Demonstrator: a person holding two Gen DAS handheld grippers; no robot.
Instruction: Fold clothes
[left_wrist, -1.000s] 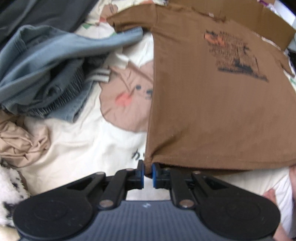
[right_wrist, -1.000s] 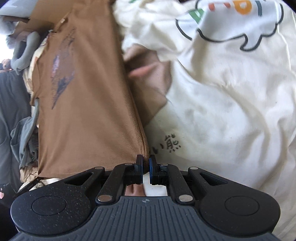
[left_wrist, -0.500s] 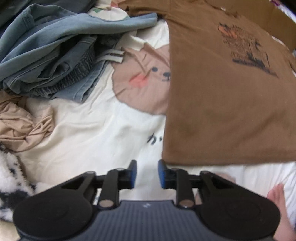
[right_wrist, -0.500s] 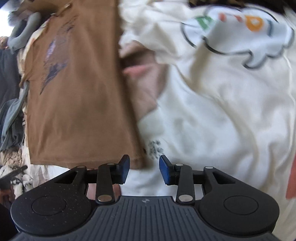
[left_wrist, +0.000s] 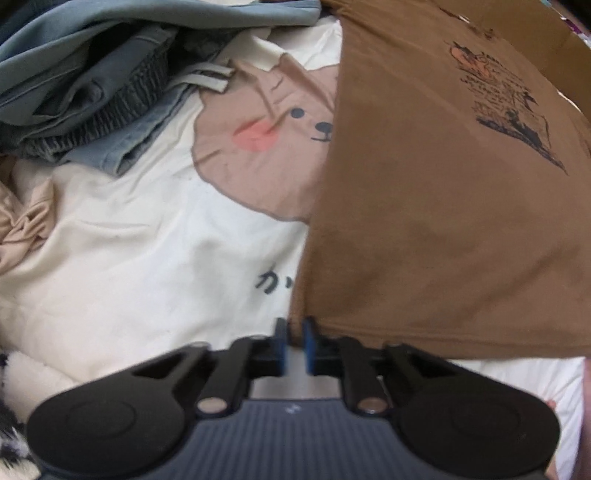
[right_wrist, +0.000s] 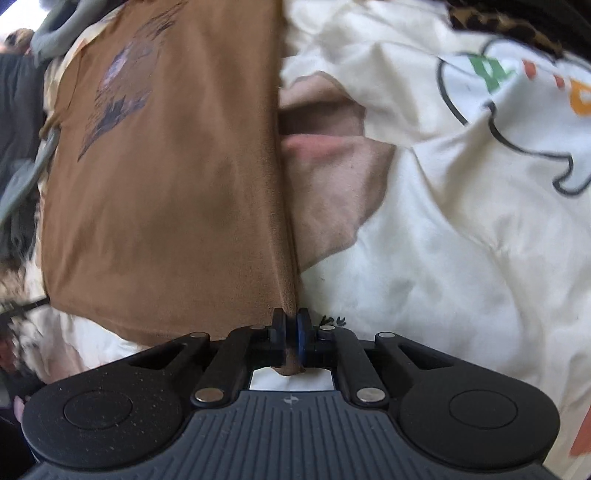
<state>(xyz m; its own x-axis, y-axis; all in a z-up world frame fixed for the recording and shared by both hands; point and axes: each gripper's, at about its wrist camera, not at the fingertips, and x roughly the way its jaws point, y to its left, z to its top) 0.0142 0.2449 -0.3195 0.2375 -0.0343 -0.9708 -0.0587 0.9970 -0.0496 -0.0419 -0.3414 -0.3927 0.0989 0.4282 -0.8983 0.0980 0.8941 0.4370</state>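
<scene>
1. Since the frames half a second earlier, both of my grippers, then spread apart and short of the hem, had moved forward and closed again on the two bottom corners of the brown T-shirt (left_wrist: 436, 206).
2. Left wrist view: my left gripper (left_wrist: 294, 341) sat at the shirt's lower left corner. The blue pads stood nearly together with the hem corner between their tips, though a narrow gap showed behind it; I read this as a pinch on the fabric.
3. Left wrist view: the shirt lay print side up on the cream cartoon bedsheet (left_wrist: 147, 240), partly covering a printed bear face (left_wrist: 273, 136). A heap of blue-grey denim clothes (left_wrist: 92, 85) lay well to the left, and a beige garment (left_wrist: 22, 221) at the left edge.
4. Right wrist view: my right gripper (right_wrist: 290, 334) was clamped on the shirt's (right_wrist: 166, 192) other bottom corner; brown cloth filled the slot between the pads and hung out behind them.
5. Right wrist view: the shirt stretched away to the upper left, with the sheet (right_wrist: 461, 258) bare on the right.
</scene>
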